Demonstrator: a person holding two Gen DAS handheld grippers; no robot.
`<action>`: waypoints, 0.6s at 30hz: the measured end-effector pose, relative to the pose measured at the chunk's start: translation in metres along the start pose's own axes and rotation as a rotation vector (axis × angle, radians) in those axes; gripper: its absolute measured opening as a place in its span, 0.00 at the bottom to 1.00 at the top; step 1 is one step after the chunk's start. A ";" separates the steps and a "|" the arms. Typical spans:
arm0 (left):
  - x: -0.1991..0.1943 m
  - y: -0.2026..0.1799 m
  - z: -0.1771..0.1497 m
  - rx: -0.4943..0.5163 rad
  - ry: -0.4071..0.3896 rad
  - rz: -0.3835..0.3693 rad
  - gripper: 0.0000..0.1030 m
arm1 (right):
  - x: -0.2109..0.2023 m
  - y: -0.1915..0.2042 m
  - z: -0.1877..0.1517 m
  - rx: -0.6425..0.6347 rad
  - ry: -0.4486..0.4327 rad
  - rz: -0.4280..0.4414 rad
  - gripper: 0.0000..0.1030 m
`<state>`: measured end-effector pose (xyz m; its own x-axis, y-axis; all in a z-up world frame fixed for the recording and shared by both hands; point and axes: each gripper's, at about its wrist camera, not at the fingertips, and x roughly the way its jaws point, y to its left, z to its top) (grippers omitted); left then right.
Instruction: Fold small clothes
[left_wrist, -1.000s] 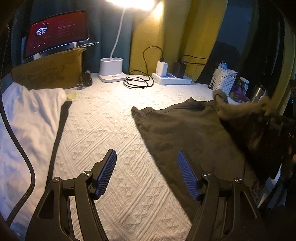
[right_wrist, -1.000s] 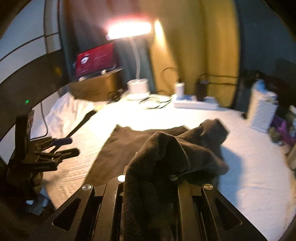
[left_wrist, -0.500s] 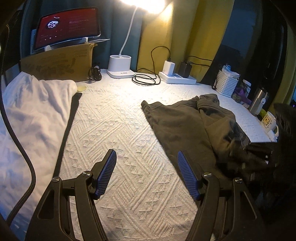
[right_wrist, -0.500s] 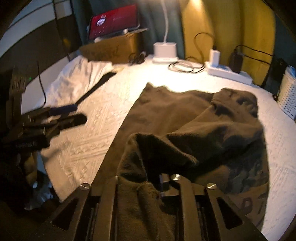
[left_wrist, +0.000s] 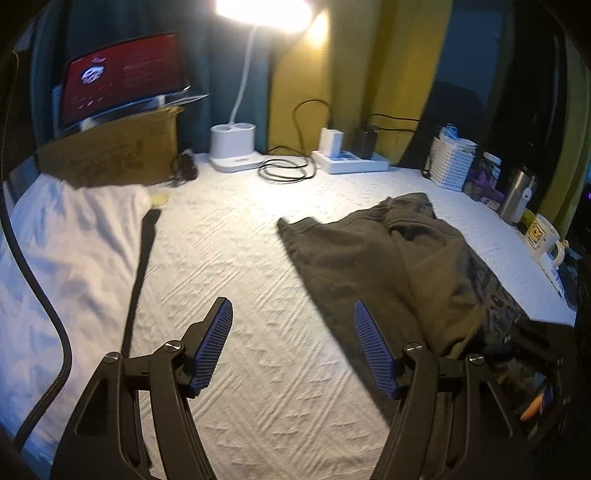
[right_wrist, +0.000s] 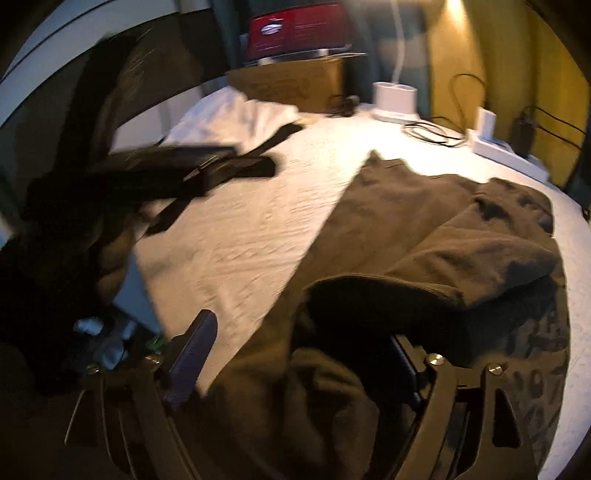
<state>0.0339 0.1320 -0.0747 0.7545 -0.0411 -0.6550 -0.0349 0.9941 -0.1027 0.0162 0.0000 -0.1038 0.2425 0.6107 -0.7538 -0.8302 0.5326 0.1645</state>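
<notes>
Two grippers, both spread wide, nothing held.
Dark garment (left_wrist: 388, 258) lies half-folded on the white bedspread (left_wrist: 229, 266); right gripper (right_wrist: 295, 354) straddles its near fold, left gripper (left_wrist: 291, 347) hovers beside it. My worry: loose cloth draped between those fingers could snag and drag the fold open.

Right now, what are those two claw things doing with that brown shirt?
A person is folding a dark brown garment on the white textured bed cover, using a claw in each hand. The right claw is open at the near edge, with cloth bunched between its fingers and one side already folded over. The left claw is open too, hovering over bare cover and holding nothing. A white garment lies off to the left.
</notes>
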 end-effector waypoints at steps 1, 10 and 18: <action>-0.001 -0.006 0.002 0.012 -0.003 -0.008 0.67 | -0.005 0.001 -0.002 0.001 -0.011 0.002 0.84; 0.002 -0.057 0.014 0.110 0.000 -0.080 0.67 | -0.078 -0.048 -0.018 0.159 -0.182 -0.088 0.84; 0.021 -0.115 0.026 0.263 0.030 -0.138 0.67 | -0.098 -0.113 -0.039 0.293 -0.209 -0.224 0.84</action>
<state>0.0708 0.0198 -0.0569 0.7204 -0.1764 -0.6707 0.2404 0.9707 0.0030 0.0670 -0.1423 -0.0734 0.5225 0.5507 -0.6509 -0.5748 0.7914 0.2082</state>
